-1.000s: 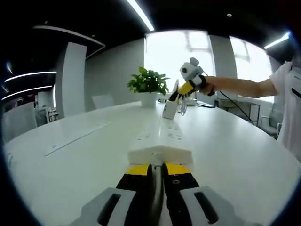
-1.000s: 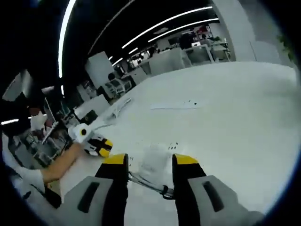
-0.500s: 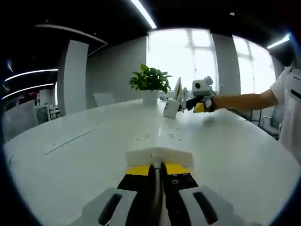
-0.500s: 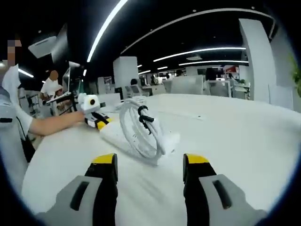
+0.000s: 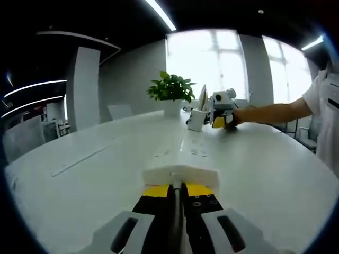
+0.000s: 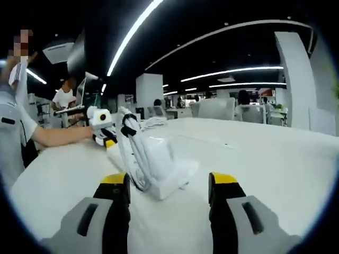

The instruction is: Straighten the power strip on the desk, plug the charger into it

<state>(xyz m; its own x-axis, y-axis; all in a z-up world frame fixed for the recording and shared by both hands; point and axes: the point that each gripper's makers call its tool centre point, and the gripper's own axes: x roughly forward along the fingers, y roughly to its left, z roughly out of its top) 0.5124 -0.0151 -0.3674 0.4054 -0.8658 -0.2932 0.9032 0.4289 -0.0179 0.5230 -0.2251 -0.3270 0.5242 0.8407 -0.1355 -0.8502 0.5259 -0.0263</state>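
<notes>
While the left gripper (image 5: 176, 191) pinches the near end of the power strip (image 5: 183, 159) lying along the desk (image 5: 275, 169), the right gripper (image 6: 168, 182) spreads around the corded charger (image 6: 156, 164), not yet plugged in

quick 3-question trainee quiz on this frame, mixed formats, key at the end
1. True or false: the left gripper is shut on the near end of the power strip.
2. What stands between the right gripper's open jaws? A) a mug B) the charger with its coiled cable C) a phone
3. Fill in: in the left gripper view, a potted ____ stands on the desk behind the far end of the strip.

Key: 1 true; 2 B; 3 plant.
</notes>
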